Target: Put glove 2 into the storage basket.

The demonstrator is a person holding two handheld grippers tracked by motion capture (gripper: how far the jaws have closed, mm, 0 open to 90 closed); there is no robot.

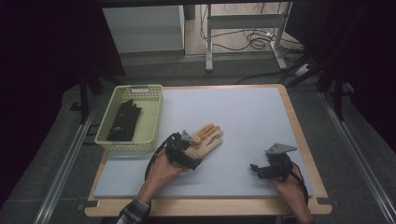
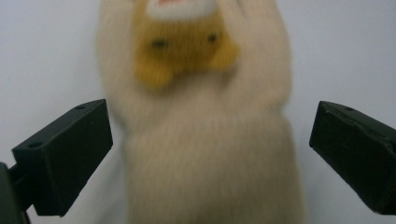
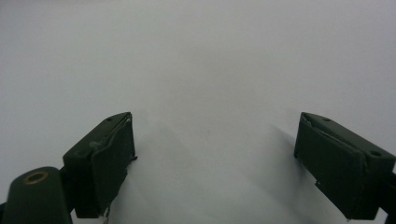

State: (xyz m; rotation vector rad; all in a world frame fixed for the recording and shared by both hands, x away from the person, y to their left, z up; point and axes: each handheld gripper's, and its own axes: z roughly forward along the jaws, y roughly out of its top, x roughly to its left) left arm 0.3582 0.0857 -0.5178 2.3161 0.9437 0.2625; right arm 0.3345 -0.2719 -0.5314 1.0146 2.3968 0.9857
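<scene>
Lab: dark curtains [image 1: 51, 42], floor cables [image 1: 243, 39]

You work at a wooden table [image 1: 306, 140] topped by a pale grey mat [image 1: 243, 121]. Grey carpet floor [image 1: 51, 135] surrounds it, darker towards the edges. Metal rails [image 1: 63, 163] run along the floor on your left and right [image 1: 355, 154]. Ahead of you stands a white cabinet [image 1: 142, 28] and, beside it, a grey metal frame [image 1: 243, 21] on two legs. Black cables [image 1: 254, 39] lie looped on the lighter floor under that frame. Dark curtains [image 1: 42, 42] hang at both sides. Light falls on the table; the room around it is dim.
</scene>
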